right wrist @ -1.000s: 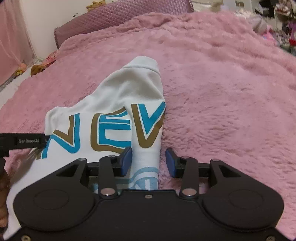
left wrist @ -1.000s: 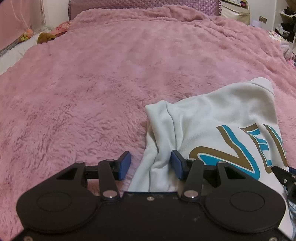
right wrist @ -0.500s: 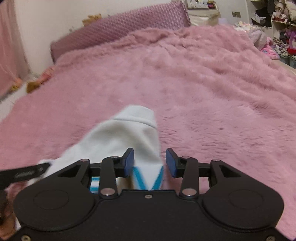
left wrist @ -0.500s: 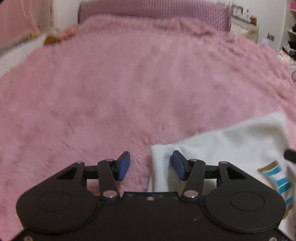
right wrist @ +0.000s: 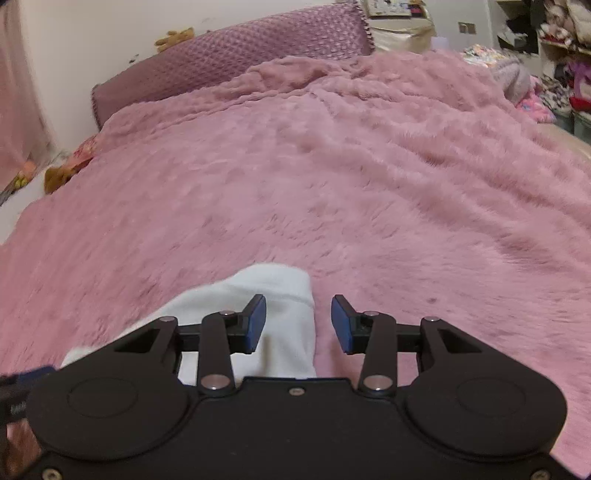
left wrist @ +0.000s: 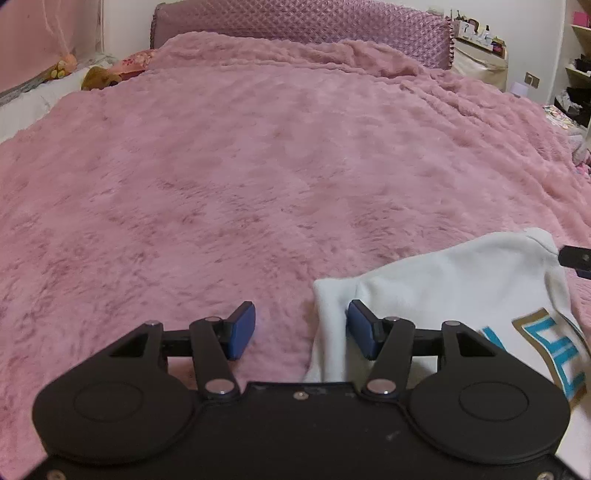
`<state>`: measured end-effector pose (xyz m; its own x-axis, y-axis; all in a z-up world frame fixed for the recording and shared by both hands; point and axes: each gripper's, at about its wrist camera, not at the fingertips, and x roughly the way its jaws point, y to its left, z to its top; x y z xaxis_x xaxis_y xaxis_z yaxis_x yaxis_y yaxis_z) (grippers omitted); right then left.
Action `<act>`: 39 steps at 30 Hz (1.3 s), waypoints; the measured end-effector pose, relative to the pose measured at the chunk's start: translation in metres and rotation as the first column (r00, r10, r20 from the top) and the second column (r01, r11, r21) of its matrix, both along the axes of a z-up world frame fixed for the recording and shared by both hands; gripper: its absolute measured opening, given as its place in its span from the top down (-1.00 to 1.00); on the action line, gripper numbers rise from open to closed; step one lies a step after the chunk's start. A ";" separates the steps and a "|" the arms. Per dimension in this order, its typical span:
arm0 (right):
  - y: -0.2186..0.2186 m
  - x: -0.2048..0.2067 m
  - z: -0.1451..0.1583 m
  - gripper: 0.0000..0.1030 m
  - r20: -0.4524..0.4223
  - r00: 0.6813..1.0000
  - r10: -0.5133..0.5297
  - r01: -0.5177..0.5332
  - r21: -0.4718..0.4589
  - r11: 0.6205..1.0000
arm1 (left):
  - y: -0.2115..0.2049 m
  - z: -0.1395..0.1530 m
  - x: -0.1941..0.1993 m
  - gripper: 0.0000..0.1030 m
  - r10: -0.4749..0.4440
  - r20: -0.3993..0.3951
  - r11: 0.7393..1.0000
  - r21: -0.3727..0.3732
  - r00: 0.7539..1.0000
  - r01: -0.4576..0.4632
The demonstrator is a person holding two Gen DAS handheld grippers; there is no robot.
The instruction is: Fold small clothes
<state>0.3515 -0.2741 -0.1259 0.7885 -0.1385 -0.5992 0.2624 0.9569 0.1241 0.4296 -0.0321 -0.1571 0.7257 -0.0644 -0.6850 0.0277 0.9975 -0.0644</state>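
Observation:
A small white garment (left wrist: 450, 291) with teal and gold lettering lies on the pink fluffy blanket (left wrist: 258, 166). In the left wrist view its left edge runs between the blue pads of my left gripper (left wrist: 302, 330), which stands open. In the right wrist view the white garment (right wrist: 284, 317) shows its narrow end, its right edge between the blue pads of my right gripper (right wrist: 298, 323), also open. The tip of the other gripper (left wrist: 576, 258) pokes in at the right edge of the left wrist view.
The blanket covers the whole bed up to a quilted purple headboard (left wrist: 295, 22). Soft toys (left wrist: 98, 75) lie at the far left beside the bed. Cluttered shelves (right wrist: 554, 55) and a pile of clothes stand at the far right.
Both grippers have pulled back toward the near edge and tilted up, so less of the garment and its lettering shows. Both stay open throughout.

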 end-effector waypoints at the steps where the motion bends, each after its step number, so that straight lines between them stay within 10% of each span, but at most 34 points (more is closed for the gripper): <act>1: 0.001 -0.006 0.003 0.30 -0.005 1.000 0.005 -0.005 -0.010 1.000 | 0.004 0.001 -0.008 -0.13 0.002 0.008 1.000 -0.004 1.000 -0.002; 8: 0.016 -0.056 0.025 0.13 -0.035 0.999 0.022 -0.022 -0.002 1.000 | 0.027 0.014 -0.074 -0.11 -0.021 -0.039 0.997 -0.075 0.999 0.018; 12: 0.020 -0.090 0.017 0.02 -0.066 0.995 0.071 -0.065 0.098 0.993 | 0.036 0.013 -0.095 -0.11 -0.030 -0.105 0.999 0.010 0.994 0.031; 17: 0.030 -0.111 -0.008 -0.03 -0.151 0.981 0.119 -0.108 0.084 0.991 | 0.074 -0.003 -0.099 -0.12 -0.031 -0.236 0.974 -0.227 0.971 -0.024; 21: 0.032 -0.119 -0.021 -0.03 -0.144 0.978 0.150 -0.122 0.184 0.975 | 0.073 -0.004 -0.099 -0.13 -0.050 -0.238 0.963 -0.271 0.970 -0.017; 28: 0.011 -0.106 -0.052 -0.36 -0.129 0.981 0.147 -0.072 0.457 0.887 | 0.033 -0.007 -0.093 -0.10 -0.101 -0.207 0.992 -0.095 0.973 0.083; 33: 0.030 -0.096 -0.059 -0.54 -0.132 0.977 0.167 -0.101 0.404 0.909 | 0.024 -0.009 -0.088 -0.07 -0.121 -0.187 0.992 -0.040 0.975 0.116; 36: 0.038 -0.093 -0.057 -0.36 -0.128 0.979 0.160 -0.103 0.366 0.925 | 0.018 -0.011 -0.086 0.06 -0.145 -0.179 0.989 -0.023 0.973 0.144; 39: 0.037 -0.096 -0.054 0.25 -0.113 0.984 0.139 -0.089 0.359 0.929 | 0.016 -0.011 -0.088 0.96 -0.190 -0.182 0.982 -0.058 0.965 0.182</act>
